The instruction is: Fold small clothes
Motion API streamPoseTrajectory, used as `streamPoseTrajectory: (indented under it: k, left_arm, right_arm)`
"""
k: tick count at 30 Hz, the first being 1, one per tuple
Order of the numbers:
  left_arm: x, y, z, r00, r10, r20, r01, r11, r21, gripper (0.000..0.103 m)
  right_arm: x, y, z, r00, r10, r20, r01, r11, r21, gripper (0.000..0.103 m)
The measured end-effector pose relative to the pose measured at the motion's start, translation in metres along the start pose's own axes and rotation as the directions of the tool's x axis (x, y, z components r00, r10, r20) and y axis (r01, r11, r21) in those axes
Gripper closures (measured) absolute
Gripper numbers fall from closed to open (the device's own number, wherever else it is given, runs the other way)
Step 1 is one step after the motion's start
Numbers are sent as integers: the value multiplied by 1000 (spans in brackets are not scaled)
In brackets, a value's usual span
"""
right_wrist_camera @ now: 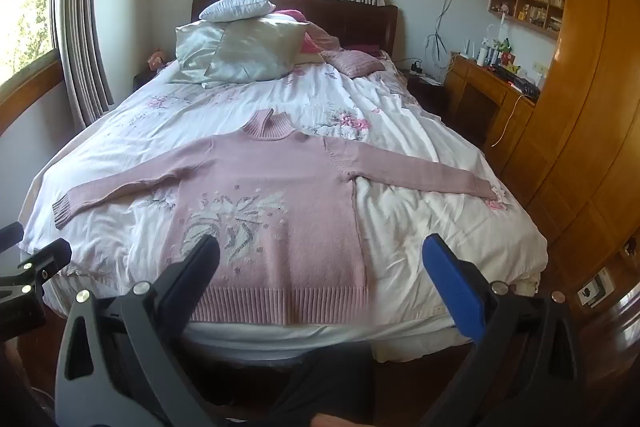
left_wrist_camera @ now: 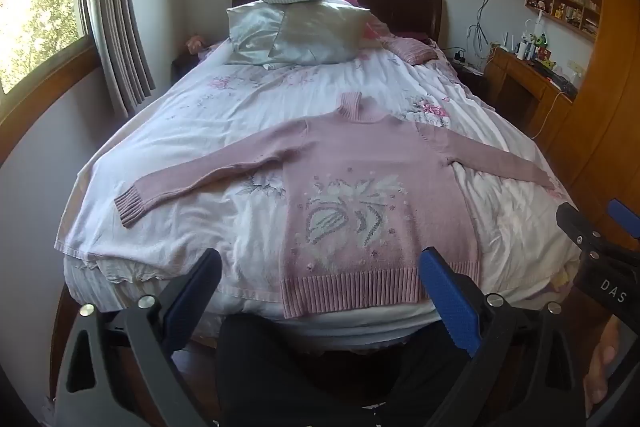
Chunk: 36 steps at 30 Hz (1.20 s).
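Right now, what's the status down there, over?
Left tongs open, empty. Right tongs open, empty, both short of the bed. Pink sweater flat, sleeves spread, unfolded. Nothing lying on it.

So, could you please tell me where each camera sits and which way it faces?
Left wrist: sits on the left tongs at the foot of the bed, facing the headboard; its open fingers frame the pink sweater; the right tongs and a hand show at right.
Right wrist: sits on the right tongs, facing the same way; the left tongs show at left.
Shared: sweater spread flat, pillows, windows.
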<state>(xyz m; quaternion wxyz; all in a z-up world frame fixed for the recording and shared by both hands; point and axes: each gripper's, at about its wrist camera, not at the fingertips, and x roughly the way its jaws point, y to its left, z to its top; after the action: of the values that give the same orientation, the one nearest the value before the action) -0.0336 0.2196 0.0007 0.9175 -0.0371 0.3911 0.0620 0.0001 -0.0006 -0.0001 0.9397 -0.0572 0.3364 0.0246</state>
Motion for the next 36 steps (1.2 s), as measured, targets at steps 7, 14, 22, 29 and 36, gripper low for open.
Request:
streamPoseTrajectory:
  k: [7, 14, 22, 29, 36]
  left_arm:
    - [0, 1, 0, 1000, 1, -5, -1, 1000, -3, 4]
    - [2, 4, -1, 1000, 13, -5, -13, 1000, -9, 4]
    - [-2, 3, -1, 1000, 9, -2, -9, 1000, -12, 4]
    - [1, 7, -2, 1000, 11, -5, -11, 1000, -22, 4]
    - [1, 8, -2, 1000, 12, -4, -12, 1000, -22, 4]
  right_arm:
    - [1, -2, 0, 1000, 0, 1, 0, 1000, 0, 2]
    - [1, 0, 0, 1000, 4, 0, -4, 1000, -3, 2]
    - [-8, 2, 0, 1000, 1, 1, -1, 1000, -4, 2]
    - [1, 4, 0, 1000, 1, -6, -1, 1000, -6, 2]
    - [1, 4, 0, 1000, 1, -6, -1, 1000, -5, 3]
